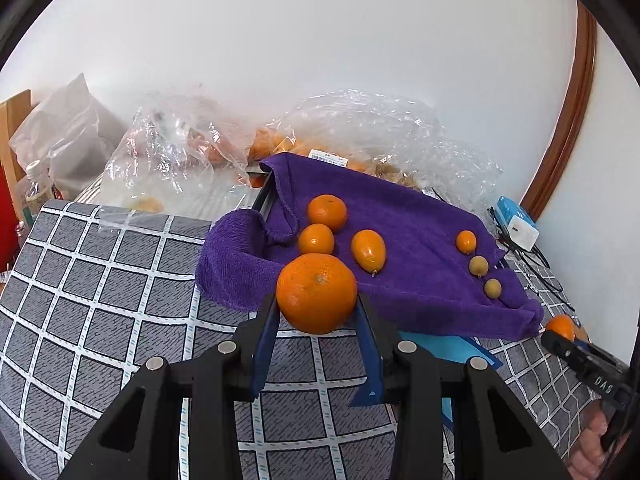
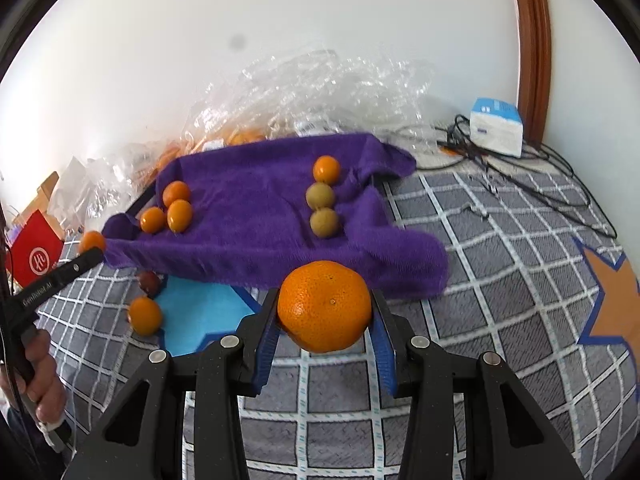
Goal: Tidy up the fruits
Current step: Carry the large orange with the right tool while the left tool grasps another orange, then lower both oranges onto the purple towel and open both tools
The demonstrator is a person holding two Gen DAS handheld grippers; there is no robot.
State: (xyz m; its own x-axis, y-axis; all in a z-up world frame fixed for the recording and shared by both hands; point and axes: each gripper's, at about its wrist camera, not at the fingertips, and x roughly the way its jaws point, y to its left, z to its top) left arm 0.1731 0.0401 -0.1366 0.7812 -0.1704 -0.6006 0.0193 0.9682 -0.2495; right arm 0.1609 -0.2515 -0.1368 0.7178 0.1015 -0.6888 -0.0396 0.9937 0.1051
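My left gripper is shut on a big orange just above the near edge of the purple towel. My right gripper is shut on another big orange in front of the same towel. At the towel's left lie two tangerines and an oval kumquat. At its right sit a small orange fruit and two greenish-brown round fruits. Each gripper shows at the edge of the other's view, fruit in its jaws.
A loose tangerine and a dark red fruit lie on the checked grey cloth by a blue patch. Clear plastic bags with more fruit stand behind the towel. A white box and cables sit far right.
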